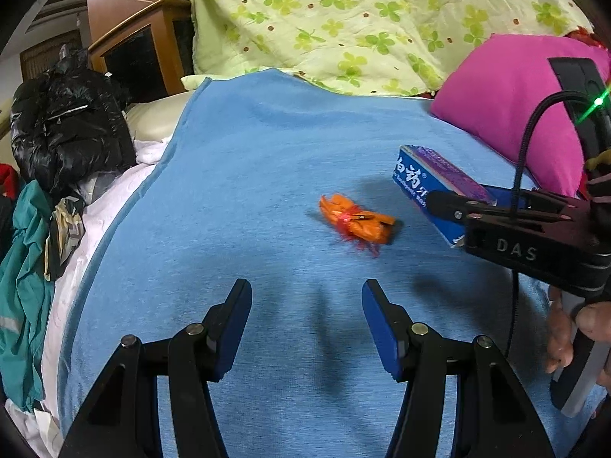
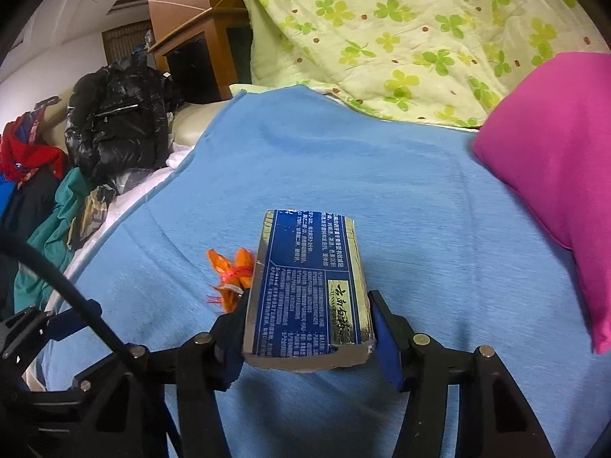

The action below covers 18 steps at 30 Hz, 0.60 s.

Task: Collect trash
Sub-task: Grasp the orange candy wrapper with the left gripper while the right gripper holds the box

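A blue and silver toothpaste box [image 2: 307, 294] sits between the pads of my right gripper [image 2: 305, 324], which is shut on its two long sides and holds it above the blue blanket [image 2: 420, 198]. From the left wrist view the same box [image 1: 431, 183] shows at the right, clamped in the right gripper [image 1: 458, 210]. A crumpled orange wrapper [image 1: 357, 225] lies on the blanket [image 1: 248, 175], a little ahead of my left gripper [image 1: 305, 324], whose jaws stand open with nothing between them. The wrapper [image 2: 231, 274] peeks out just left of the box.
A magenta pillow [image 2: 553, 175] lies at the right and a clover-print quilt [image 1: 362, 19] across the back. Black jacket [image 1: 65, 129], teal cloth [image 1: 23, 286] and other clothes pile along the left edge. A hand [image 1: 573, 332] grips the right handle.
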### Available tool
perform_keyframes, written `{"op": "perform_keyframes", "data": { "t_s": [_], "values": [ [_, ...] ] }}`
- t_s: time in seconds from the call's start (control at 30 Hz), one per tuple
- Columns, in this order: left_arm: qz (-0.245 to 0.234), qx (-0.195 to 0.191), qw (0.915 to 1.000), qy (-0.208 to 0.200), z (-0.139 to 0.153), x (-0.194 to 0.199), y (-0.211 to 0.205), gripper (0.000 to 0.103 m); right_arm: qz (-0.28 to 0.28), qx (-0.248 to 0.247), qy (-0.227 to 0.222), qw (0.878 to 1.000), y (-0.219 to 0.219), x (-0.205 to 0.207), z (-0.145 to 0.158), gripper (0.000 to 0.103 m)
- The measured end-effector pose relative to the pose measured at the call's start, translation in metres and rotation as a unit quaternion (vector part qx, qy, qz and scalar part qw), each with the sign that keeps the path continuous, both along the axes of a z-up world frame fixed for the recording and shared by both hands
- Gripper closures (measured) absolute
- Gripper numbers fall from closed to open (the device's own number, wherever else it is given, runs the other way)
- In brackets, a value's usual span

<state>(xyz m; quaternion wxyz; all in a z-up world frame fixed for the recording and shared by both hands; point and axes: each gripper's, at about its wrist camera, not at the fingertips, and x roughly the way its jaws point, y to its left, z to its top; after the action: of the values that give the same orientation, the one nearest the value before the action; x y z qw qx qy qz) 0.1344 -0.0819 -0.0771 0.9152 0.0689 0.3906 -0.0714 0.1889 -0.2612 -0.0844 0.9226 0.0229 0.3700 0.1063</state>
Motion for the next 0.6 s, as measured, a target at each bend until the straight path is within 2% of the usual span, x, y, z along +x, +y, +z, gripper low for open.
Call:
{"op": "perform_keyframes", "data": {
  "t_s": [0.4, 0.47, 0.6],
  "values": [
    [-0.024, 0.013, 0.9996, 0.0, -0.002, -0.004, -0.03, 0.042, -0.029, 0.002, -0.001, 1.0, -0.046, -0.02, 0.01, 0.043],
    [-0.025, 0.001, 0.9997, 0.008, -0.003, 0.002, -0.029, 0.042, -0.032, 0.003, -0.001, 0.999, -0.052, -0.023, 0.011, 0.043],
    [-0.017, -0.046, 0.9979, 0.042, -0.007, 0.026, -0.017, 0.042, -0.039, 0.013, -0.001, 0.999, -0.063, -0.025, 0.013, 0.043]
  ]
}}
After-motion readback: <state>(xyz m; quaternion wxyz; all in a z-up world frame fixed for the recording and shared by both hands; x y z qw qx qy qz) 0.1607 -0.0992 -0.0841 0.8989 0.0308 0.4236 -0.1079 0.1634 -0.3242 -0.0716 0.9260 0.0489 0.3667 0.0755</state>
